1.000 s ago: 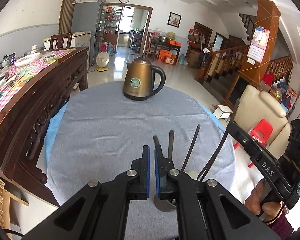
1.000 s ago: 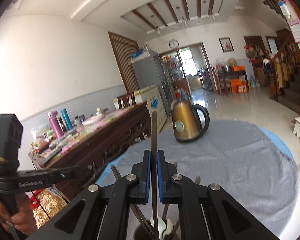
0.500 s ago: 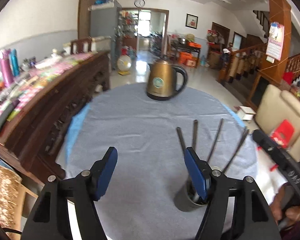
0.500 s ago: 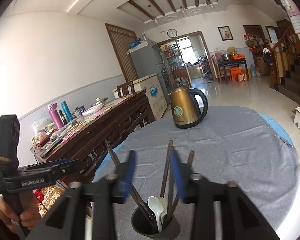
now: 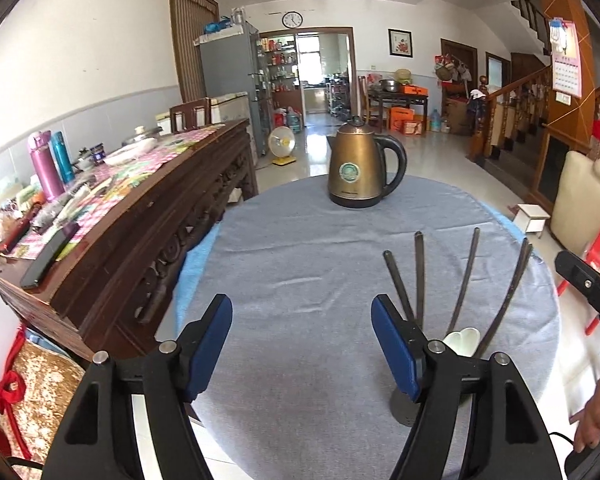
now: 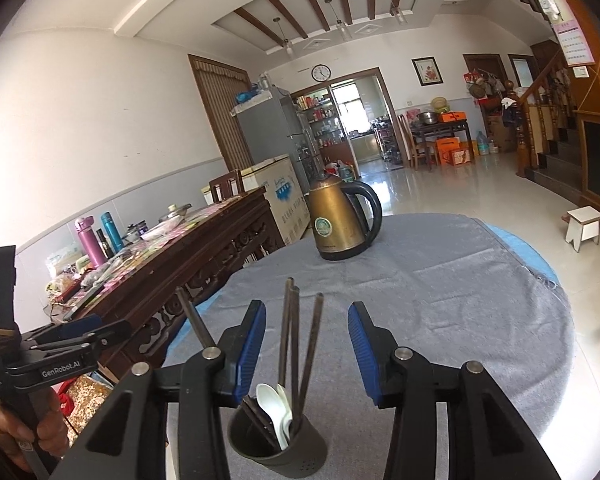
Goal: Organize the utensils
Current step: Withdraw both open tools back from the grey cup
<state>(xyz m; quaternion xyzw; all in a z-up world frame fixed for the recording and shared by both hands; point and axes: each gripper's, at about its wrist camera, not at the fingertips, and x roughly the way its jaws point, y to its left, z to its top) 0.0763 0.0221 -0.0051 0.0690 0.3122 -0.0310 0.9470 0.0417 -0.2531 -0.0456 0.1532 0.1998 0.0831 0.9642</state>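
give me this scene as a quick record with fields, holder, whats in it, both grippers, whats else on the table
holder: dark cup upright on the grey cloth
contents: dark chopsticks leaning apart, white spoons
left gripper: open, nothing between the jaws, just left of the cup
right gripper: open, jaws either side of the chopsticks, not pressing them
also on table: brass kettle at the far side

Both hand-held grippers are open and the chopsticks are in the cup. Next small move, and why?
Probably back both away and stop. The chopsticks and white spoons stand in the dark cup. The right hand-held gripper and left hand-held gripper have just been opening, nothing pinched. Apart from the cup, only the kettle shows on the grey cloth.
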